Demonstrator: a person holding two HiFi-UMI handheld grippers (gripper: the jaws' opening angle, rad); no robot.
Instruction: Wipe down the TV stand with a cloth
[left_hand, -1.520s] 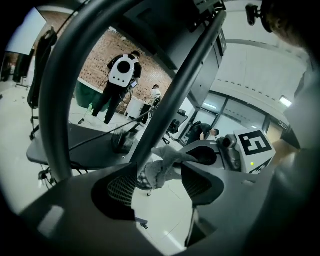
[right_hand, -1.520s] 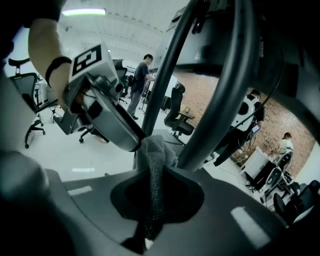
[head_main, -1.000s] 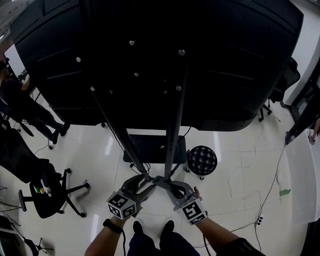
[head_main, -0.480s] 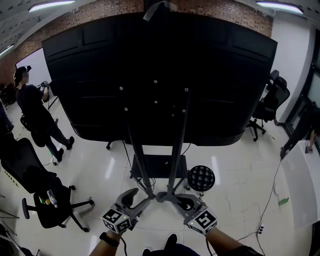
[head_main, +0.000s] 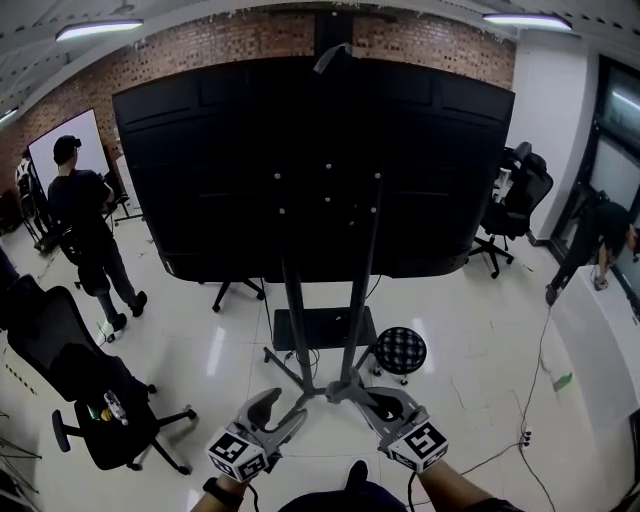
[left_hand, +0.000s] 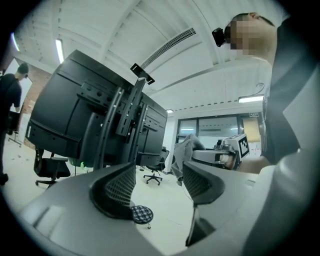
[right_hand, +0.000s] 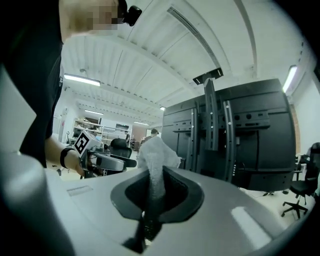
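Right gripper (right_hand: 156, 192) is clamped on the white cloth (right_hand: 156, 159), which sticks up out of the jaws. Left gripper (left_hand: 159, 182) has its jaws apart with nothing between them. Both sit low, near the base of the TV stand (head_main: 320, 328). The stand is mid-floor, with a patterned stool (head_main: 402, 350) just beside it.

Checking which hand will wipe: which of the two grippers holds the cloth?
The right gripper: its jaws are shut on the white cloth. The left gripper has its jaws apart, with nothing between them.
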